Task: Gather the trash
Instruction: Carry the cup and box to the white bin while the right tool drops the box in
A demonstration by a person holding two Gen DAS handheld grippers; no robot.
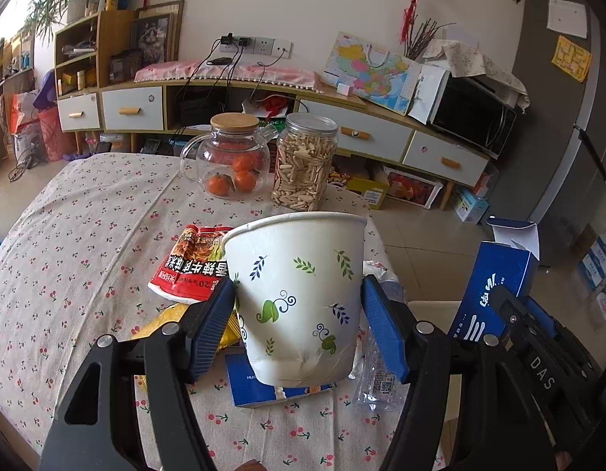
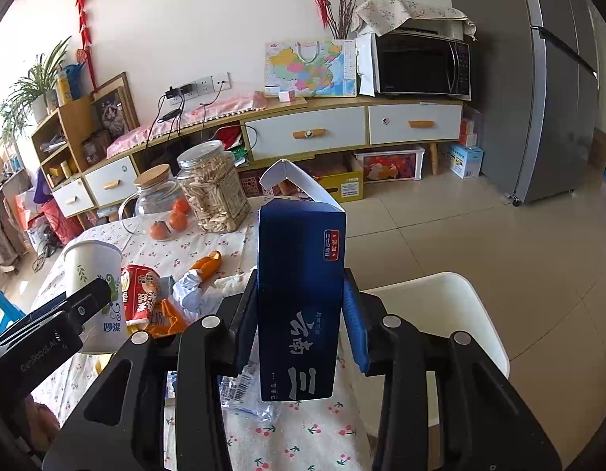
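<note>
The flat blue box point(image 1: 259, 386) on the table is largely covered by the paper cup point(image 1: 299, 298), and its printing cannot be read. The clear plastic wrapper point(image 2: 246, 392) is partly concealed behind the blue carton point(image 2: 299, 294). The white chair point(image 2: 440, 314) is cut off below by the gripper frame.

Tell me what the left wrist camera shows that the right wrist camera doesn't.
Only the left wrist view: the flat blue carton lying under the held paper cup. Only the right wrist view: orange peel on the tablecloth. Both: the cup in the left gripper, the blue box in the right gripper, the seed jar.
</note>
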